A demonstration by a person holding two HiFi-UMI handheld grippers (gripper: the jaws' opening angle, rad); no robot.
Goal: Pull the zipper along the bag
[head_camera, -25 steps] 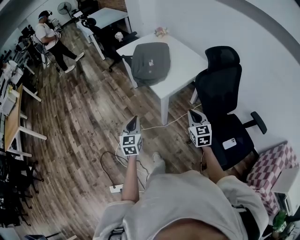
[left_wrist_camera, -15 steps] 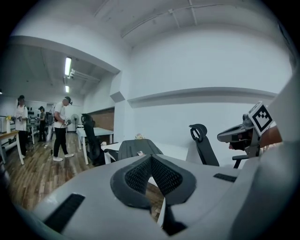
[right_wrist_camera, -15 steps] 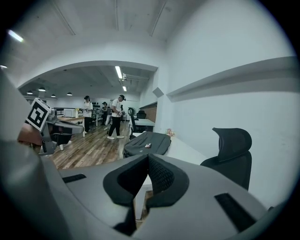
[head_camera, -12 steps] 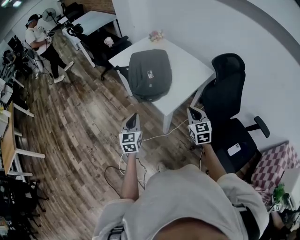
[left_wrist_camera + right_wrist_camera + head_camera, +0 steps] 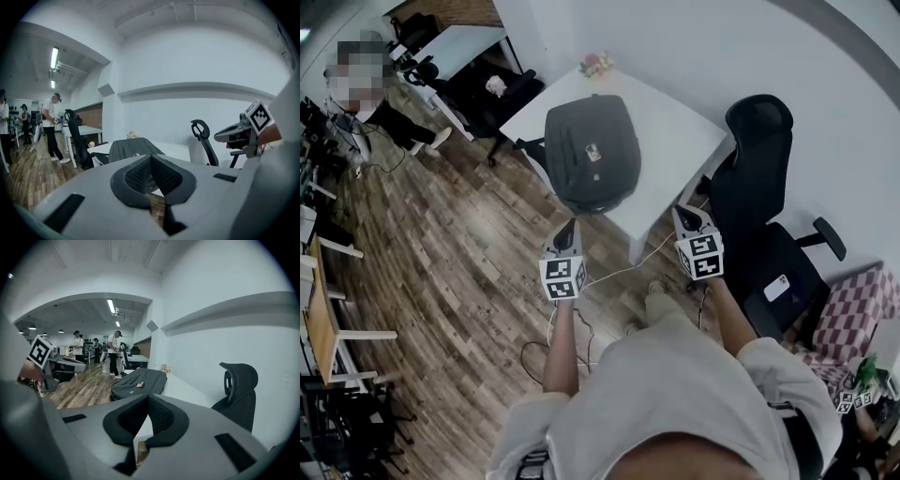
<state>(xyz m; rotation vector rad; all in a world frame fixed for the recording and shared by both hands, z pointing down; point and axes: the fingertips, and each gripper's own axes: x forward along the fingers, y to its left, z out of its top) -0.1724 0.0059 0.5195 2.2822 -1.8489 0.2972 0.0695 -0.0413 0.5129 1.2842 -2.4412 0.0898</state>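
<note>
A dark grey bag (image 5: pixel 592 152) lies flat on a white table (image 5: pixel 675 141), its near end hanging over the table's edge. Both grippers hover short of the table, over the wooden floor. My left gripper (image 5: pixel 569 226) is just in front of the bag's near end, jaws shut and empty. My right gripper (image 5: pixel 683 213) is near the table's front corner, also shut with nothing in it. In the left gripper view the bag (image 5: pixel 133 149) lies beyond the closed pads (image 5: pixel 140 176). The right gripper view shows the bag (image 5: pixel 138 383) ahead on the left.
A black office chair (image 5: pixel 764 178) stands right of the table, with a phone (image 5: pixel 782 287) on its seat. A white cable (image 5: pixel 614 271) runs across the floor under the grippers. A small flower piece (image 5: pixel 594 64) sits at the table's far corner. More desks and a person (image 5: pixel 370 94) are at far left.
Both grippers have moved forward toward the table, so the bag and table now lie closer to their tips. Both stay shut.
</note>
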